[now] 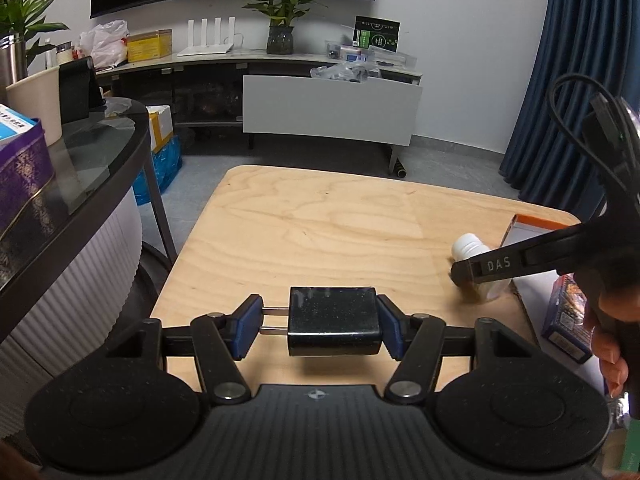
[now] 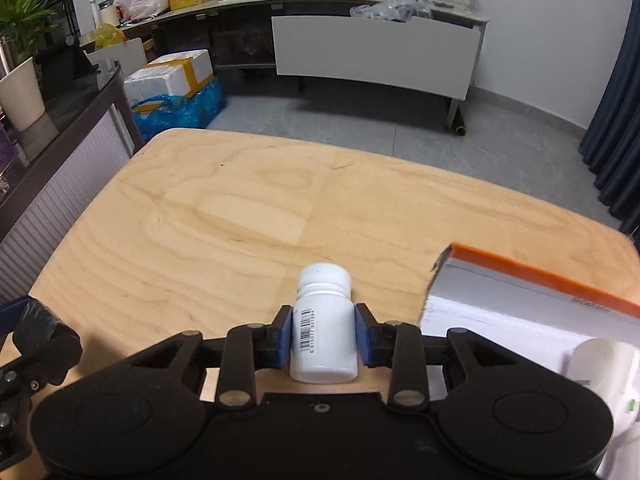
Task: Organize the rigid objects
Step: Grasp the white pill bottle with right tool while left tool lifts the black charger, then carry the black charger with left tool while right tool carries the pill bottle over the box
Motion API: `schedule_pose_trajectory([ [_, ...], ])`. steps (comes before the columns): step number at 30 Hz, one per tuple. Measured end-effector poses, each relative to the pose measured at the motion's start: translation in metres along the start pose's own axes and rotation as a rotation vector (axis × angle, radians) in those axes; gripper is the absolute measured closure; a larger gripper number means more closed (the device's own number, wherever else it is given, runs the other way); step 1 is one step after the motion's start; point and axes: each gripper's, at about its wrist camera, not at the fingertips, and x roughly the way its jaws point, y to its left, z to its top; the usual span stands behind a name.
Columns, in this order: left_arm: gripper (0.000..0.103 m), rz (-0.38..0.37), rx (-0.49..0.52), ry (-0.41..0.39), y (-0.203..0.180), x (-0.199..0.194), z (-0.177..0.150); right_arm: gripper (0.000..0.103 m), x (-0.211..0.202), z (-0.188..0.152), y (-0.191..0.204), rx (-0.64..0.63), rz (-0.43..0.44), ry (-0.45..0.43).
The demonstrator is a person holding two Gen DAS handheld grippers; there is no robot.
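Observation:
My left gripper [image 1: 320, 326] is shut on a black plug adapter [image 1: 333, 321], its two metal prongs pointing left against the left pad; it hangs just above the wooden table [image 1: 320, 216]. My right gripper [image 2: 324, 338] is shut on a white pill bottle [image 2: 323, 330] that lies on its side with the cap pointing away, barcode up. The left wrist view shows the same bottle [image 1: 468, 246] to the right, with a black finger [image 1: 500, 264] of the right gripper across it and a hand behind.
A white box with an orange edge [image 2: 532, 300] lies at the table's right side, with another white bottle [image 2: 596, 364] beside it. A blue printed box [image 1: 568, 320] sits near the right edge. A glass-topped side table [image 1: 92, 148] stands to the left.

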Motion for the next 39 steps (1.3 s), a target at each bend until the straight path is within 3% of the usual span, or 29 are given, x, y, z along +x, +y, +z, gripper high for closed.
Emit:
schedule_pose_trajectory([
  [5,0.042,-0.023,0.002,-0.015,-0.007,-0.018,-0.003,0.063,-0.045,-0.016,-0.003,0.032,0.028,-0.072],
  [13,0.042,-0.090,0.026,-0.046,-0.044,-0.062,-0.011,0.063,-0.160,-0.069,-0.012,0.097,0.039,-0.234],
  [21,0.042,-0.192,0.067,-0.069,-0.095,-0.106,-0.025,0.063,-0.241,-0.139,-0.039,0.184,-0.055,-0.327],
  [33,0.042,-0.283,0.185,-0.088,-0.164,-0.127,-0.049,0.063,-0.291,-0.205,-0.079,0.324,-0.145,-0.413],
  [34,0.043,-0.293,0.184,-0.086,-0.167,-0.127,-0.050,0.063,-0.293,-0.209,-0.080,0.329,-0.148,-0.416],
  [35,0.052,-0.305,0.185,-0.085,-0.170,-0.127,-0.052,0.063,-0.294,-0.213,-0.082,0.334,-0.148,-0.418],
  [39,0.054,-0.310,0.218,-0.111,-0.182,-0.123,-0.058,0.063,-0.292,-0.222,-0.086,0.345,-0.148,-0.416],
])
